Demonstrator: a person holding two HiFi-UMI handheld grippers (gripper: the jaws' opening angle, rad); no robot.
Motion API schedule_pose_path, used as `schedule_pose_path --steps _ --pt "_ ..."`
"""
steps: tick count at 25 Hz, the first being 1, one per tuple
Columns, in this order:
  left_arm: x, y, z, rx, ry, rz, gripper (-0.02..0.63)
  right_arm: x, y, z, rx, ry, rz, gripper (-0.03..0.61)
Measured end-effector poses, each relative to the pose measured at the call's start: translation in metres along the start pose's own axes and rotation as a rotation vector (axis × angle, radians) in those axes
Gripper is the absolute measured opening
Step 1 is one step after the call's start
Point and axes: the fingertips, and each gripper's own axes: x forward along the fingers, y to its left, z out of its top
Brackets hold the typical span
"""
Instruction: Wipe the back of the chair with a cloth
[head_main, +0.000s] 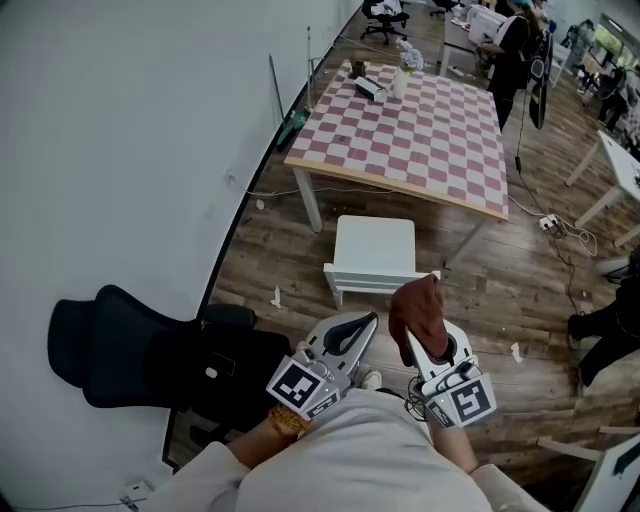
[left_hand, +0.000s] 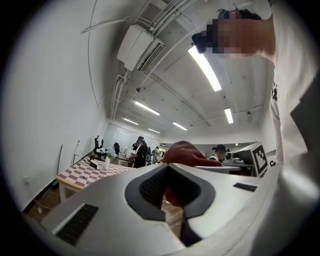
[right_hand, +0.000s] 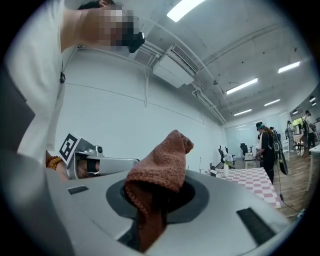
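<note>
Head view: my left gripper (head_main: 366, 326) and right gripper (head_main: 414, 338) sit side by side; the chair (head_main: 130, 350) is well to their left, seemingly against the wall (head_main: 120, 150). Left gripper view: jaws closed, empty. Right gripper view: jaws clamp the cloth (right_hand: 161, 165).

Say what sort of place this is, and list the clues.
Probably an open-plan office or lab: a black office chair, a checked table, a white desk and long ceiling strip lights.
</note>
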Motion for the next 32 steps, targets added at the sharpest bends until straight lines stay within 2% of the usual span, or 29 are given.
schedule_pose_path --steps 2,8,18,26,32 --pt "0.001 -0.002 -0.006 -0.013 0.025 0.017 0.031 -0.004 -0.006 -0.002 0.008 0.005 0.002 0.083" --pt "0.015 -0.005 -0.017 0.017 0.016 0.06 0.031 -0.014 -0.024 -0.012 0.023 0.016 0.034 0.083" --pt "0.039 -0.016 -0.024 0.01 0.052 0.075 0.031 -0.017 -0.041 -0.021 0.049 0.016 0.067 0.083" --pt "0.056 0.018 -0.029 0.003 0.046 0.068 0.031 0.008 -0.063 -0.026 0.057 0.025 0.037 0.083" --pt "0.072 0.071 -0.029 -0.049 0.079 0.07 0.031 0.063 -0.081 -0.034 0.053 0.047 0.031 0.083"
